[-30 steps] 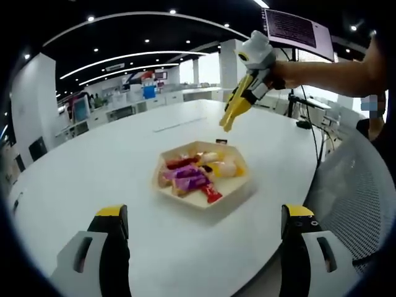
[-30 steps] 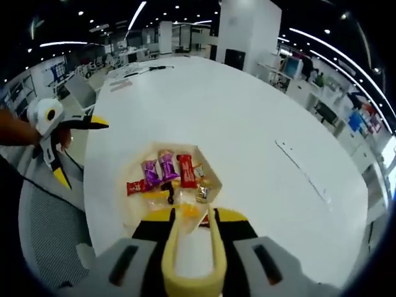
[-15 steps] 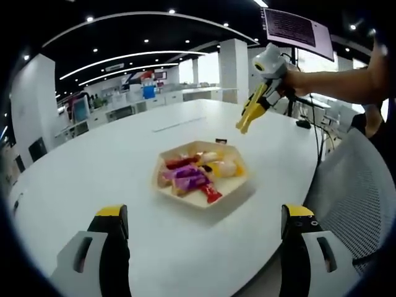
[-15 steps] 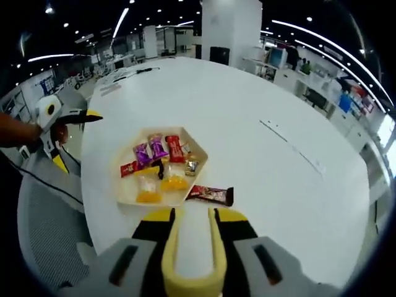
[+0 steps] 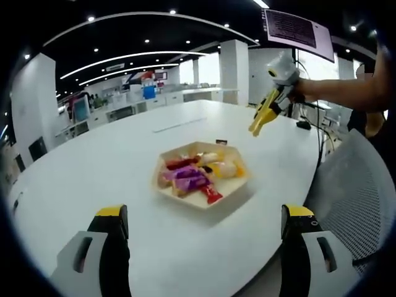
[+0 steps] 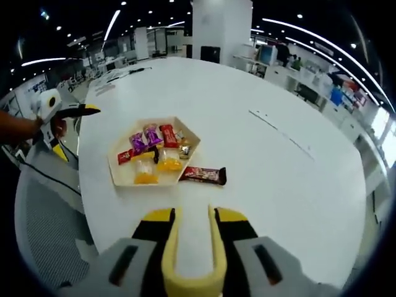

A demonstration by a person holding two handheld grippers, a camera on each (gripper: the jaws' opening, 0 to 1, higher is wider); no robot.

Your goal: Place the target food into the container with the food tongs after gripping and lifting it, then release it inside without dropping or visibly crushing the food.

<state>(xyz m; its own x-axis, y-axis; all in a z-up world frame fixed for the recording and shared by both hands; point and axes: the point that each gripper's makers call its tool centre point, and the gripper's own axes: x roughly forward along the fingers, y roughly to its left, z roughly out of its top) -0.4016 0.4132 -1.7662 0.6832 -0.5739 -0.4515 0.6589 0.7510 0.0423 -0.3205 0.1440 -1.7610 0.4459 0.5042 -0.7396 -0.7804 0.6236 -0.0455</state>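
A pale hexagonal tray point(image 6: 188, 132) on the white table holds several wrapped snacks: purple packs point(image 6: 143, 138), a red pack point(image 6: 168, 135) and yellow ones point(image 6: 167, 163). A dark red chocolate bar point(image 6: 203, 175) lies on the table just outside the tray's rim. My right gripper point(image 6: 192, 216) is shut on yellow food tongs point(image 6: 192, 275), whose arms stand apart with nothing between them, short of the bar. In the left gripper view the tray point(image 5: 170, 192) lies ahead. My left gripper point(image 5: 204, 213) is wide open over bare table. The right gripper point(image 5: 275, 99) hovers with the tongs point(image 5: 260, 120) beyond the tray.
The white table point(image 6: 278, 173) is large and rounded. A grey mesh chair point(image 5: 356, 185) stands at its edge. A person's arm point(image 5: 337, 90) holds the right gripper. The left gripper point(image 6: 74, 130) shows open beyond the table's left edge. Office desks lie behind.
The right gripper with the tongs has drawn back from above the tray, up and away. The chocolate bar, unseen one second ago, now lies on the table beside the tray. The left gripper is still.
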